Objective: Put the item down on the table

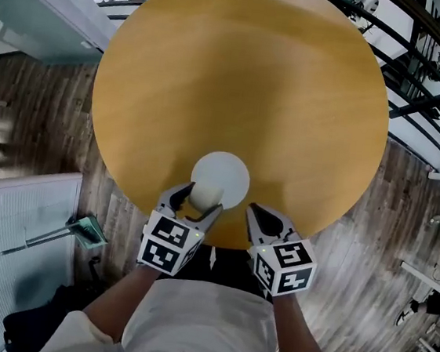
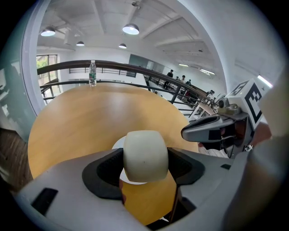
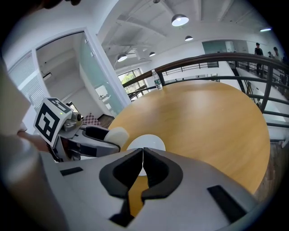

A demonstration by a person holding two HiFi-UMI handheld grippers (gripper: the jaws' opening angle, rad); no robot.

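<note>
Underside of item [image 2: 145,153] hidden behind jaws, contact with white disc [image 1: 230,172] unclear, item cream, rounded, barrel-like, clamped in left gripper [image 1: 199,202] over disc's near edge, right gripper [image 3: 142,164] closed, empty, beside disc.

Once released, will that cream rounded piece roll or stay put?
Likely rolls: the cream piece has curved sides and no obvious flat base. It looks smooth, so possibly slippery. The left gripper carries it on a pinch of the fingers alone, so probably light.
</note>
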